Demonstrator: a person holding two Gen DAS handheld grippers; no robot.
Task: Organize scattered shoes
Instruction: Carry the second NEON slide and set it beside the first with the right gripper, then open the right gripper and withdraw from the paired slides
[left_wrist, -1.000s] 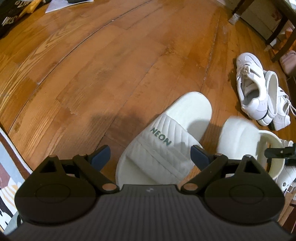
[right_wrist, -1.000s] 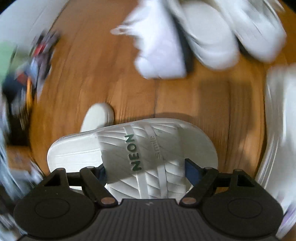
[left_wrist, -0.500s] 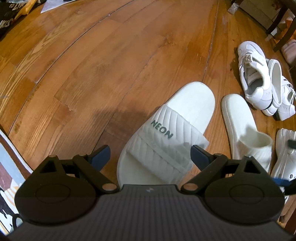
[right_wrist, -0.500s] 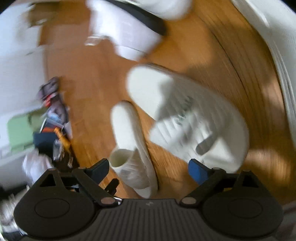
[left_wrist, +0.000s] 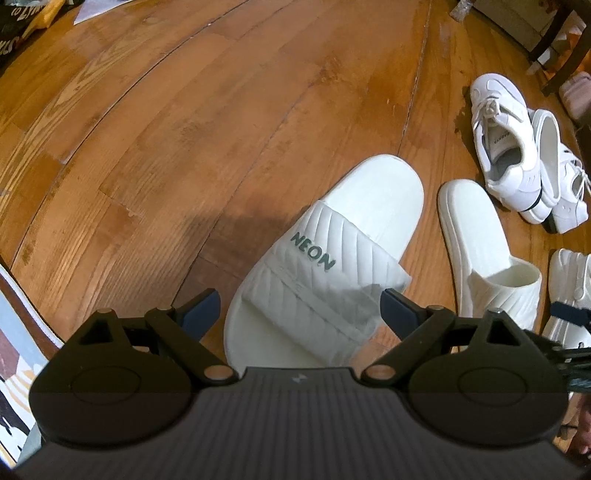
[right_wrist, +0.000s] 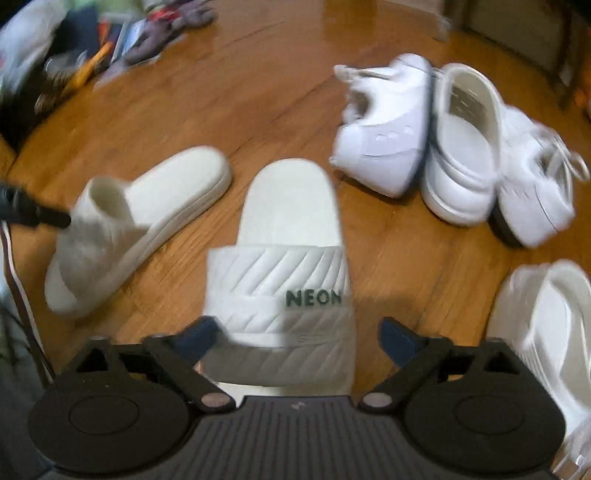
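Two white NEON slides lie side by side on the wooden floor. In the left wrist view, one slide (left_wrist: 332, 266) lies between the wide fingers of my open left gripper (left_wrist: 300, 310), whose pads stand clear of it. The other slide (left_wrist: 484, 254) rests to its right. In the right wrist view that second slide (right_wrist: 288, 266) lies flat between the fingers of my right gripper (right_wrist: 299, 336). Its jaws are opening and the pads do not press the strap. The first slide (right_wrist: 136, 221) shows to the left there.
A pair of white sneakers (left_wrist: 517, 158) (right_wrist: 443, 140) lies beyond the slides, and another white shoe (right_wrist: 546, 332) sits at the right. A rug edge (left_wrist: 14, 332) is at the left. Clothes and papers (right_wrist: 74, 55) clutter the far floor. Furniture legs (left_wrist: 554, 48) stand at the far right.
My right gripper has rolled, swung round and let go of its slide, which was held tilted and now lies flat beside the other. The left gripper has stayed put.
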